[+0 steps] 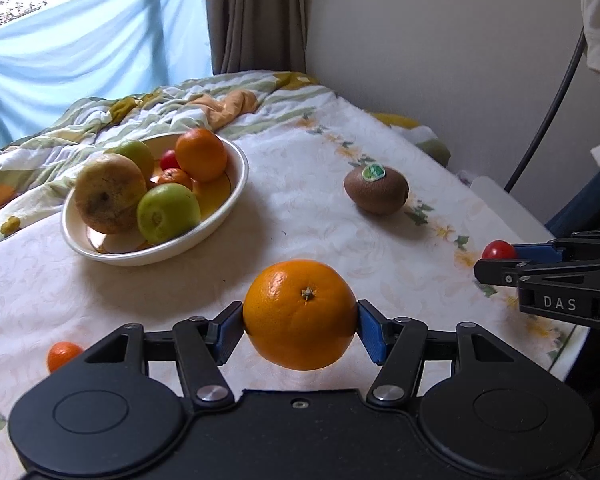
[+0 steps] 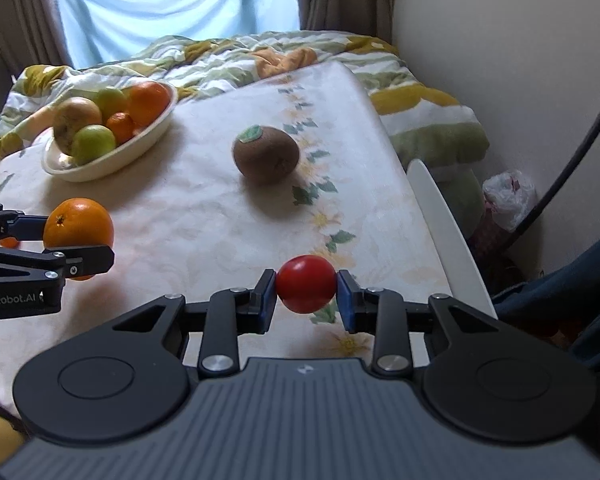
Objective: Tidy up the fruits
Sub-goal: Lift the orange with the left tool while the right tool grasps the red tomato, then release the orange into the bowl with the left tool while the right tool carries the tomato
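Your left tongs (image 1: pixel 300 316) are clamping the orange (image 1: pixel 300 314) above the near worktop (image 1: pixel 320 216); your right tongs (image 2: pixel 306 286) are gripping the tomato (image 2: pixel 306 283). The kiwi (image 1: pixel 376 191) is lying right of the bowl (image 1: pixel 220 220).

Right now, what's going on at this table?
Fruit is being gathered. The left gripper holds an orange above the tablecloth; the right gripper holds a small red fruit. The bowl already contains several fruits. A kiwi and a small orange fruit lie loose on the cloth.
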